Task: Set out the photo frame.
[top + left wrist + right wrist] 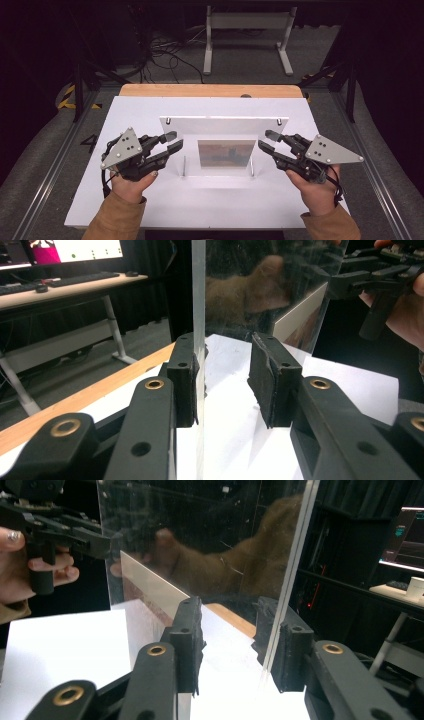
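A dark room with black curtains, a grey carpeted floor and a tangle of cables surrounds a white table (150, 200) with a wooden strip along its far edge, and at the middle of the table stands the landmark for everything here: a clear acrylic panel (225, 131), upright on slim posts, with a small picture card (226, 153) showing beneath or behind it. At the panel's left edge sits the left tool (171, 141), held in a hand with a tan sleeve; in the left gripper view its jaws stand apart on either side of that edge, the left-hand pad touching or nearly touching the sheet and the other pad clearly off it, so the tool is open around the panel and has not clamped it. At the panel's right edge the right tool (266, 139) mirrors this: the right gripper view shows the edge running down just beside the right-hand pad, the other pad well off, again open and gripping nothing. The panel (260, 285) looks stiff, smooth and fairly light, but its polished faces are likely slippery against rubber pads, it scratches easily, and a thin sheet can crack if pinched hard at a corner. The safest hold seems to be on both side edges at once, at matching height near the middle of each edge, pads flat on the faces, closed with even pressure so the sheet lifts level and does not twist on its posts.
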